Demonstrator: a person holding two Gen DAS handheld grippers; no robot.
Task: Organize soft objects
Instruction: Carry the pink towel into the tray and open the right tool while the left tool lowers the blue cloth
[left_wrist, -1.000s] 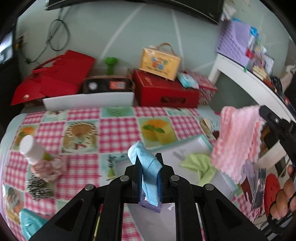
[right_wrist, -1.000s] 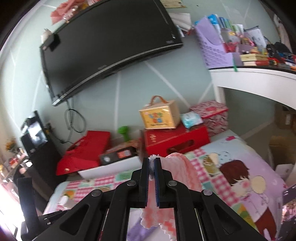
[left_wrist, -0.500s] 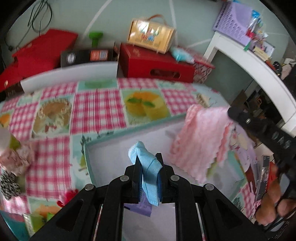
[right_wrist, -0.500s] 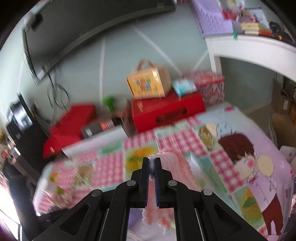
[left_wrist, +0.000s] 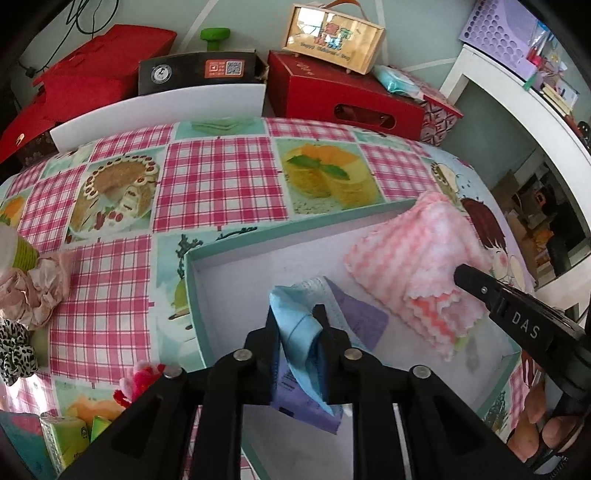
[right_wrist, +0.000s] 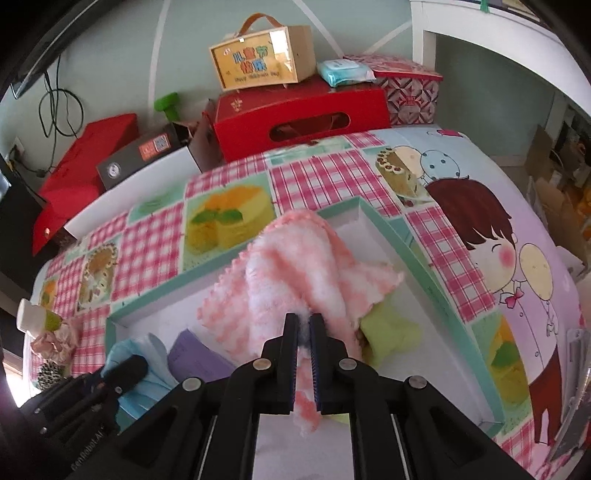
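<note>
A shallow white cardboard box with a teal rim (left_wrist: 236, 236) is seen lying on a table covered by a pink-checked cloth printed with cakes (left_wrist: 221, 177).

The left gripper (left_wrist: 297, 325) is clamped tight on a folded light-blue cloth (left_wrist: 295, 332), which is held upright between the fingers over the near left part of the box. Beneath it, a purple packet (left_wrist: 364, 319) is seen on the box floor.

The right gripper (right_wrist: 303, 332) is closed on the edge of a fluffy pink-and-white checked towel (right_wrist: 295, 266) with a scalloped border. The towel is draped inside the box toward its far right corner, and its lower folds are laid over a pale green cloth (right_wrist: 391, 332), which is partly covered.

Outside the box, to the left on the tablecloth, a crumpled pale pink scrunchie (left_wrist: 37, 291) and a leopard-print scrunchie (left_wrist: 14, 350) are found close together, with a white-capped bottle (right_wrist: 35, 317) beside them.
</note>
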